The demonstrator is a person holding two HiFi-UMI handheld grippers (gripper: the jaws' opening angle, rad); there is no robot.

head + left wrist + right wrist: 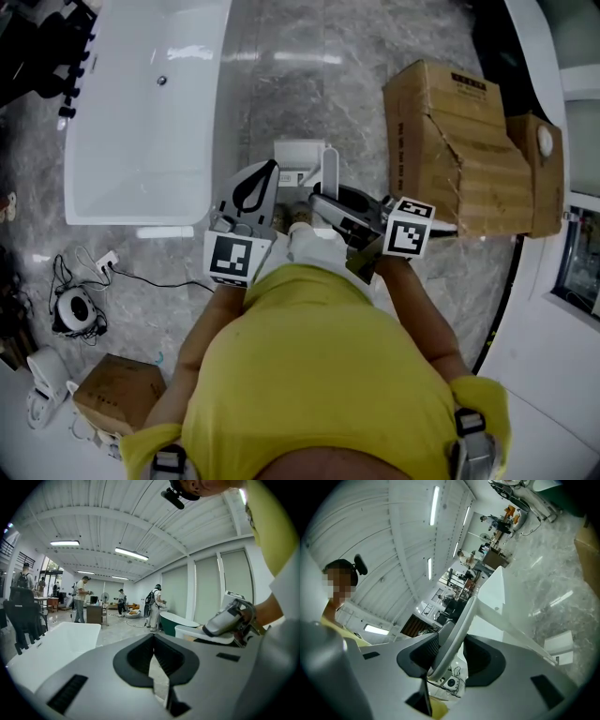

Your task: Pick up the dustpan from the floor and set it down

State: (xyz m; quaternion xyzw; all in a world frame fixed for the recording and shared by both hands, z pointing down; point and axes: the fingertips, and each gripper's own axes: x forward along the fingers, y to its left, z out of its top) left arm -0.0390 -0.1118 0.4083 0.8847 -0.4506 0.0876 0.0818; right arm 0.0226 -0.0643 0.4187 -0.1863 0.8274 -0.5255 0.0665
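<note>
As I see it: one dustpan (492,597), held.
Right gripper (452,646) clamps its handle (464,616); left gripper (153,641) closed, empty.

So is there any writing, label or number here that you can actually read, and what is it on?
None can be read.
Cardboard box: a dark printed line near its top edge, too small to read.
Marker cubes: black-and-white square patterns, no words.

Head view looks steeply down; both tool views look level, the left sharing its bathtub (141,141) (51,644)
</note>
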